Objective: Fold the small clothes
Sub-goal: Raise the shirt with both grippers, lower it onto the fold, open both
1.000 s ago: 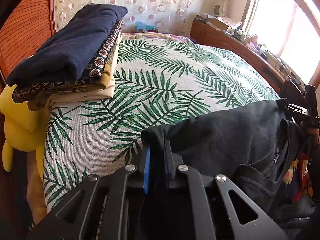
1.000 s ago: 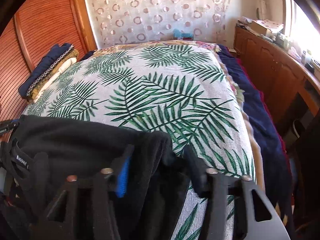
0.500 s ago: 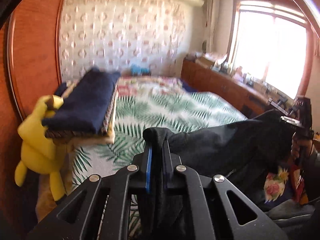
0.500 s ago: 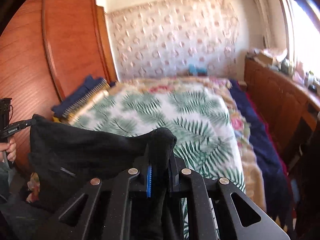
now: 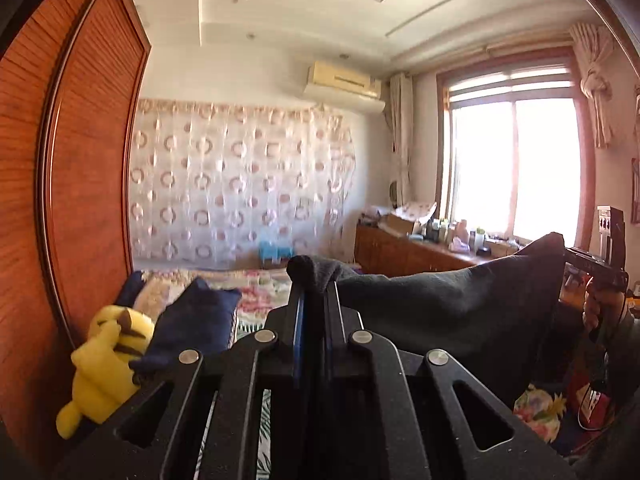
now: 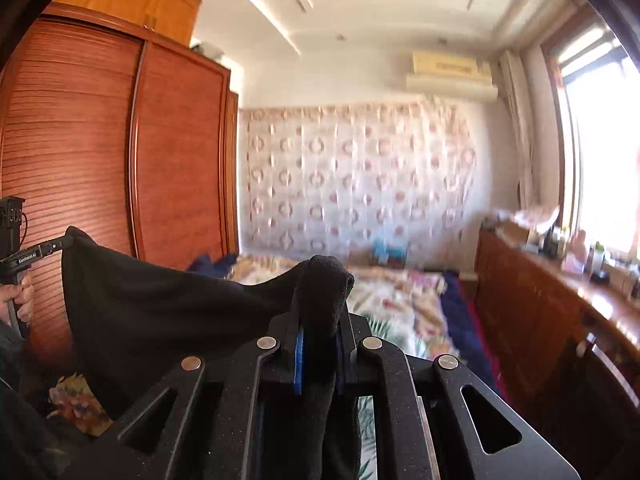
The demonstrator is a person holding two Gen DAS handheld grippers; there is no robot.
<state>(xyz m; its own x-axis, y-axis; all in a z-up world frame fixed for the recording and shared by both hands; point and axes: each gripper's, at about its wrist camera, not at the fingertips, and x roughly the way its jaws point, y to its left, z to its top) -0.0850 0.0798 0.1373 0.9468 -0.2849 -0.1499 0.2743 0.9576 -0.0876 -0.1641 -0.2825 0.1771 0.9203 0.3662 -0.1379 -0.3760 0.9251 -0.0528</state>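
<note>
Left gripper (image 5: 316, 304): clenched on one corner of the garment (image 5: 448, 308).
Right gripper (image 6: 320, 308): clenched on the other corner.
Garment: black, stretched between both grippers, above the bed (image 6: 400, 300).
Writing: white lettering on left gripper body, partly legible, "GenRobot.AI".

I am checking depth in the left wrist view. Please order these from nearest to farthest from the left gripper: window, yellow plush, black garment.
1. Black garment: clamped in the left gripper.
2. Yellow plush: low left, by the wardrobe.
3. Window: far right wall.
</note>
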